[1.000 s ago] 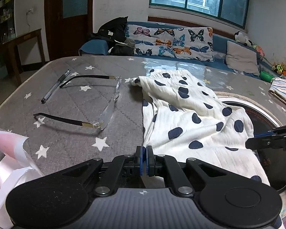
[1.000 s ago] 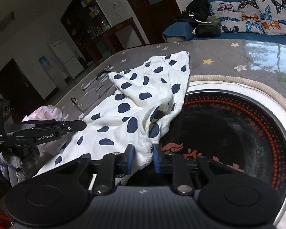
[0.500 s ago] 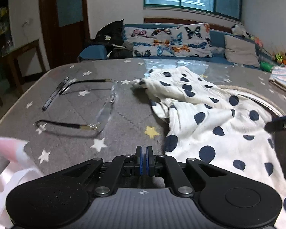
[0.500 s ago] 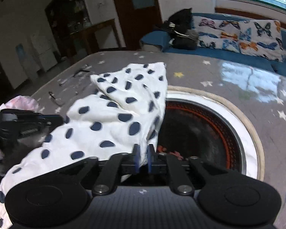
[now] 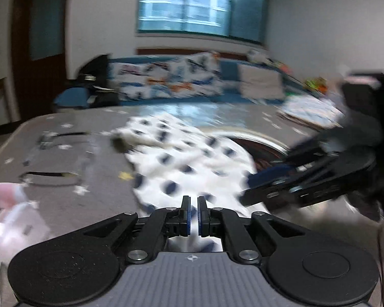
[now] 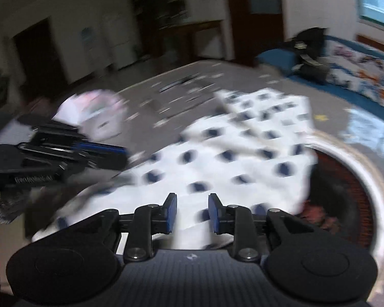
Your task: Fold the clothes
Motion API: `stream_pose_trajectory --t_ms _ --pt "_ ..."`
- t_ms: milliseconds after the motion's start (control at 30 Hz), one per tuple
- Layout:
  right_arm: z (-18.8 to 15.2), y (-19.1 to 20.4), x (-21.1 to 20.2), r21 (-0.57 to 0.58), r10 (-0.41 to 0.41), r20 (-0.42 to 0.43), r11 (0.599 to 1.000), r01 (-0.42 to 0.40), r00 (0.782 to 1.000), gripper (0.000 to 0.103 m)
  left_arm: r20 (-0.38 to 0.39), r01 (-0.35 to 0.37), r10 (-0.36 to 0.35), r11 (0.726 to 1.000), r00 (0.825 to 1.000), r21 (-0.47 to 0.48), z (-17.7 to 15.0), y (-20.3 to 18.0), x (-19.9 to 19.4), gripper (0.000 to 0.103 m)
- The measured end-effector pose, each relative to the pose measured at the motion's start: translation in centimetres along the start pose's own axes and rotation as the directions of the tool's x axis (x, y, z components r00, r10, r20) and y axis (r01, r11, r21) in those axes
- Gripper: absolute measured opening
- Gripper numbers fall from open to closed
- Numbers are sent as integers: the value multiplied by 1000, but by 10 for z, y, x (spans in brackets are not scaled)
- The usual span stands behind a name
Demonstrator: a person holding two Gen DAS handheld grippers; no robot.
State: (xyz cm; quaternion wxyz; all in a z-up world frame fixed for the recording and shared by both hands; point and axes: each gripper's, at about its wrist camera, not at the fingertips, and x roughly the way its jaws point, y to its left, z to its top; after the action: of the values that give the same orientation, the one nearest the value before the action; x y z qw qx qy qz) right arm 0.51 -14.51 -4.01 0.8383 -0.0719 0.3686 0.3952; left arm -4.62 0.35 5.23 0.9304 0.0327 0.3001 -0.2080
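Observation:
The white garment with dark blue dots (image 5: 192, 163) lies spread and rumpled on the grey star-patterned table (image 5: 71, 204), its right edge over the round black hob. My left gripper (image 5: 194, 204) hovers at the garment's near edge. Its jaws are just beginning to open, with a thin slit between the pads and no cloth pinched in it. My right gripper (image 6: 192, 204) is above the garment (image 6: 243, 158), and its jaws are opening. Cloth shows between the pads, which do not press it. Each gripper appears in the other's view: the right (image 5: 253, 186), the left (image 6: 120, 153). Both views are blurred.
Glasses (image 5: 59, 158) lie on the table's left side. A pink and white bag (image 5: 7, 217) sits at the near left corner. The round hob (image 6: 345, 192) is set into the table on the right. A folded striped cloth (image 5: 309, 112) lies far right, with a sofa (image 5: 171, 81) behind.
Both grippers have risen and swung toward each other. The right one was shut on the garment's edge and has let it go. A thin slit now shows between the left pads.

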Motion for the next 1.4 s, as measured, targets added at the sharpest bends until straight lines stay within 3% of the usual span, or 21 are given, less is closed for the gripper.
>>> stream_pose_trajectory --t_ms 100,300,567,700,833,967,1067,1267,1400 --pt "-5 22 11 -64 52 -48 996 -55 997 32 -47 34 -32 999 998 26 -11 -7 6 8" --pt "-20 47 18 -144 78 -131 985 -97 988 35 -132 77 -76 997 988 4 -35 -12 5 8" --pt "-37 77 -4 -165 170 -212 964 -207 962 35 -180 181 -185 983 966 -37 -60 -17 -28 9" --pt "-22 67 -20 -97 206 -179 969 -226 962 34 -176 199 -208 978 962 -65 -60 -13 -41 11" --pt "13 39 -26 -43 140 -103 989 -145 985 34 -123 204 -214 975 969 -86 -49 -7 -48 16" --pt "50 1 -15 5 28 -42 1000 -28 999 35 -95 188 -197 978 976 -91 -40 -6 -42 27" --pt "76 -31 3 24 -67 -19 997 67 998 35 -92 179 -187 979 978 -96 -39 -6 -35 29" --pt "114 -86 61 63 -179 -23 982 180 984 35 -118 152 -165 982 979 -112 -40 -4 -23 36" --pt "125 -112 100 96 -190 -30 977 192 981 35 -133 146 -163 981 978 -125 -41 -3 -17 39"
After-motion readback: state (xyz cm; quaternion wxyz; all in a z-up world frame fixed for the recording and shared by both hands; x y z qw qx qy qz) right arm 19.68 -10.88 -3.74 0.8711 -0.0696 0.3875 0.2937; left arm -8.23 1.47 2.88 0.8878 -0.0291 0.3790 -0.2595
